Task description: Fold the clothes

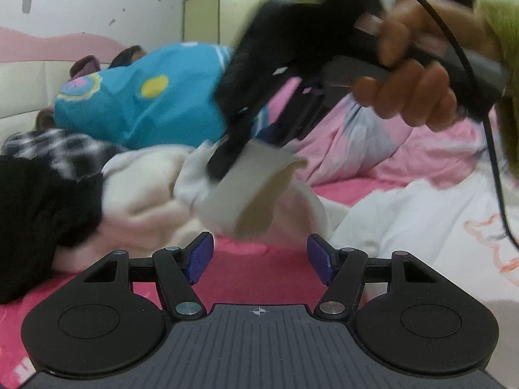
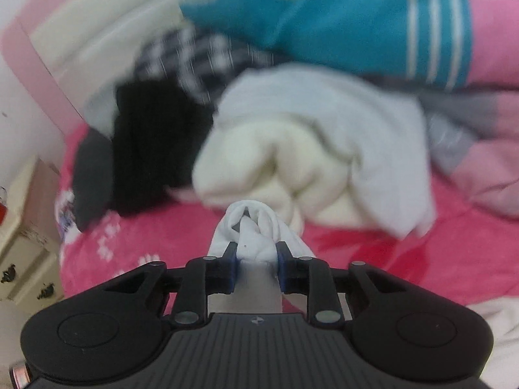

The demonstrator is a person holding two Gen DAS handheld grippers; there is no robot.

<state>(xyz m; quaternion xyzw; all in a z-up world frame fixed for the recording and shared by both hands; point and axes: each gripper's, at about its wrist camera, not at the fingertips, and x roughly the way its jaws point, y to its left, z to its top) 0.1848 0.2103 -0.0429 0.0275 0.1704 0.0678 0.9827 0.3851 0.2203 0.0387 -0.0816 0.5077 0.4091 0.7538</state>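
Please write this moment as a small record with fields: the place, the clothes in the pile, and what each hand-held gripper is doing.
place: bed with a pink sheet
pile: white fleece garment, black garment, checked cloth, blue top with a yellow dot
right hand-held gripper: shut on a bunched fold of the white garment
left hand-held gripper: open, nothing between its fingers, low over the sheet in front of the pile
hand: grips the right tool's handle, seen from the left wrist view
sharpness: pile blurred
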